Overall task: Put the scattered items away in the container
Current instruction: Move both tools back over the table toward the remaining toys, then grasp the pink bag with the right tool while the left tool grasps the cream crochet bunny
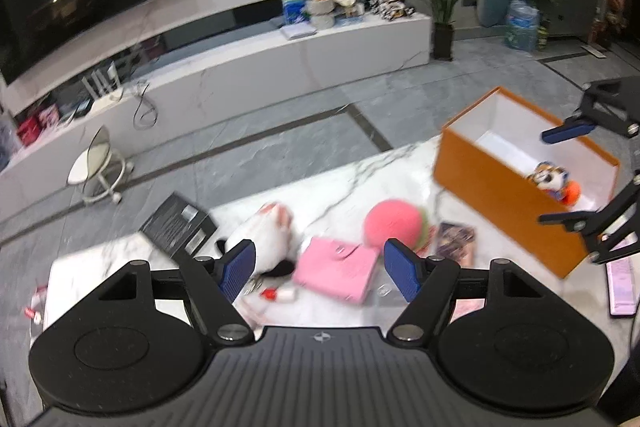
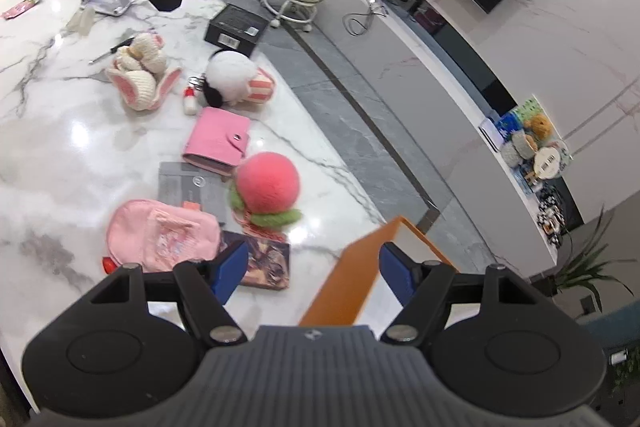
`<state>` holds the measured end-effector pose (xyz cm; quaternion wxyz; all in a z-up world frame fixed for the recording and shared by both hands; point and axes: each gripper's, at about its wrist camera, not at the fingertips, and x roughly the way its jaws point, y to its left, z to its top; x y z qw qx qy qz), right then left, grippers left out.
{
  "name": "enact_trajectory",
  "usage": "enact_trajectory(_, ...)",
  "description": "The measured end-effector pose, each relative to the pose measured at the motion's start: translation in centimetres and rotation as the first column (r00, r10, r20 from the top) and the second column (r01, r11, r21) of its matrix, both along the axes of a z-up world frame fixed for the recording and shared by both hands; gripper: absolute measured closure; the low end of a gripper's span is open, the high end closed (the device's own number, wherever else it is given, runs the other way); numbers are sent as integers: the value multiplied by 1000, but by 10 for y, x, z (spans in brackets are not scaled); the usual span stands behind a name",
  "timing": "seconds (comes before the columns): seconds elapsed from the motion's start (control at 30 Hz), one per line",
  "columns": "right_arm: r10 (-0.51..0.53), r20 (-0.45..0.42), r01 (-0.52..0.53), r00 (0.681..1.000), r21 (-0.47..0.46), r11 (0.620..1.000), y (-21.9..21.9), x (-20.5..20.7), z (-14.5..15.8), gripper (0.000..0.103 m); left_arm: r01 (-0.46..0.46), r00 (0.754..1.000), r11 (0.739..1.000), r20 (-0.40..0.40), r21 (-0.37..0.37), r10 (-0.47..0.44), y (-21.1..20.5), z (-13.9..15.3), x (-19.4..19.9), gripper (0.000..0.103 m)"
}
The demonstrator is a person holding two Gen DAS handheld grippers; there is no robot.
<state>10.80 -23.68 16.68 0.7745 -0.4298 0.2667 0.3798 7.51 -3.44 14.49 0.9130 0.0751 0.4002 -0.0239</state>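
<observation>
An orange box with a white inside stands on the marble table at the right; a small tiger plush lies in it. Its corner also shows in the right wrist view. My left gripper is open and empty, above a pink wallet, a pink peach plush and a white plush. My right gripper is open and empty over the box corner; it shows in the left wrist view over the box. A pink pouch, a bunny plush and a card pack lie scattered.
A black box sits at the table's far edge. A grey card lies under the wallet's corner, and a small red-capped bottle beside the white plush. A stool and a TV bench stand beyond the table. A phone lies at the right.
</observation>
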Motion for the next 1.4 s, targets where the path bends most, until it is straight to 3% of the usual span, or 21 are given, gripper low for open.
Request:
enact_trajectory(0.5, 40, -123, -51, 992, -92, 994, 27, 5, -59, 28, -171, 983, 981, -80, -88, 164, 98, -69, -11, 20)
enact_trajectory(0.77, 38, -201, -57, 979, -93, 994, 31, 13, -83, 28, -203, 973, 973, -135, -113, 188, 123, -116, 0, 20)
enact_trajectory(1.07, 26, -346, -42, 938, -41, 998, 35, 27, -112, 28, -243, 957, 960, -193, -136, 215, 137, -148, 15, 19)
enact_trajectory(1.27, -25, -497, 69, 867, 71, 995, 34, 48, -123, 28, -231, 961, 964, -183, -134, 205, 138, -154, 23, 15)
enact_trajectory(1.4, -63, -559, 127, 826, 77, 989, 33, 57, -134, 23, -222, 962, 966, -194, -131, 195, 139, -157, 29, 14)
